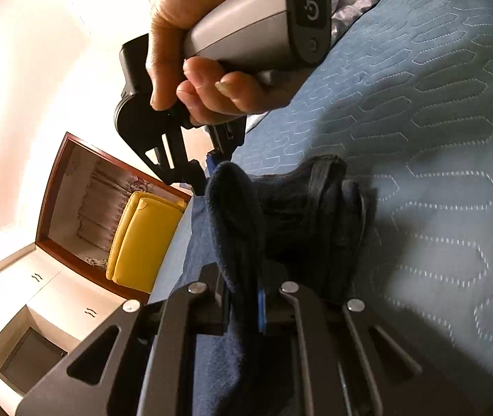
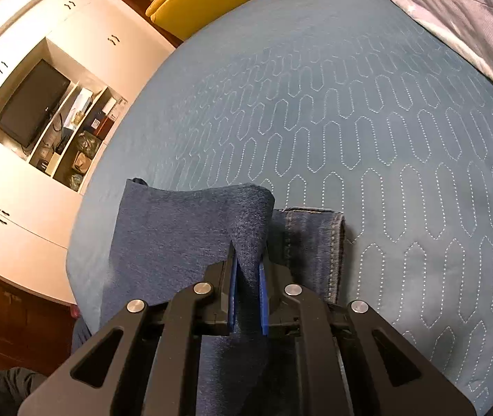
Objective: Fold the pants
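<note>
Pants (image 2: 190,232) lie bunched near the bed's (image 2: 385,138) foot edge. Left gripper (image 1: 244,298) and right gripper (image 2: 248,298) each pinch a fold, the right hand (image 1: 194,34) wrapping its handle.

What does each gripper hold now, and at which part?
Both hold the pants. The right gripper and the left gripper each pinch a raised fold of the dark blue fabric; which part of the pants cannot be told.

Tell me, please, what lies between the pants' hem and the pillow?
Only bare blue quilt between the hem and the pillow, shown in the right wrist view.
</note>
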A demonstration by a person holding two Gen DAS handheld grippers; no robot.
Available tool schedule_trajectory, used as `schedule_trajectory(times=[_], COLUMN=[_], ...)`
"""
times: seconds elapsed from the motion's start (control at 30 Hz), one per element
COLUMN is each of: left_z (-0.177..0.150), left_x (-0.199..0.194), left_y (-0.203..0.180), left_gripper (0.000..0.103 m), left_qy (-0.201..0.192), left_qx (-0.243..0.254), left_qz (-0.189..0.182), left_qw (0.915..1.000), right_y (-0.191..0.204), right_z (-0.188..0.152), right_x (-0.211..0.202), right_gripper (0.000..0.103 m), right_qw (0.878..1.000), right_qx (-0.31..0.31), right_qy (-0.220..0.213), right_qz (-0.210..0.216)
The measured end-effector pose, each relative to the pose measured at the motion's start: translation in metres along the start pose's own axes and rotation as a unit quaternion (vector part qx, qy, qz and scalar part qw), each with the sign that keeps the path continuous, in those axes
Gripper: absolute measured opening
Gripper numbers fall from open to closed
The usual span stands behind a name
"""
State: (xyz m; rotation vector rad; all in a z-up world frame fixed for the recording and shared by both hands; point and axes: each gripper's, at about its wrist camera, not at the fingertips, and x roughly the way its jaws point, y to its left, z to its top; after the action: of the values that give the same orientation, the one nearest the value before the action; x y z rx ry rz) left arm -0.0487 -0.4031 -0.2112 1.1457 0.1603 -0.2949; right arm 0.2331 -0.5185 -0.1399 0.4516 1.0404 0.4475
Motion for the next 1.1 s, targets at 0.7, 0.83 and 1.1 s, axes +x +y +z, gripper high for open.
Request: schedule_trajectory(times=[0.7, 0.83, 1.1], left_z=[-0.017, -0.053, -0.040], left_x=[-0.054, -0.034, 0.145], left_y=[0.092, 0.181, 0.236], left_gripper=[0.085, 0.078, 0.023], left_qy=[-0.059, -0.042, 0.064], left_qx=[-0.146, -0.316, -0.378], left_qz=[-0.095, -0.155, -0.380], left_qw=[0.9829, 0.9351, 0.8416], right_y=[-0.010, 0.016, 0.072], right_z=[-0.030, -0.067, -0.121], right_x=[-0.058, -0.083, -0.053], right_gripper=[0.047, 0.047, 0.047], right_qw=[0.977, 0.967, 0.938], right_qx=[0.025, 0.004, -0.064], right_qy=[-0.136, -0.148, -0.156], right_qz=[-0.161, -0.206, -0.302])
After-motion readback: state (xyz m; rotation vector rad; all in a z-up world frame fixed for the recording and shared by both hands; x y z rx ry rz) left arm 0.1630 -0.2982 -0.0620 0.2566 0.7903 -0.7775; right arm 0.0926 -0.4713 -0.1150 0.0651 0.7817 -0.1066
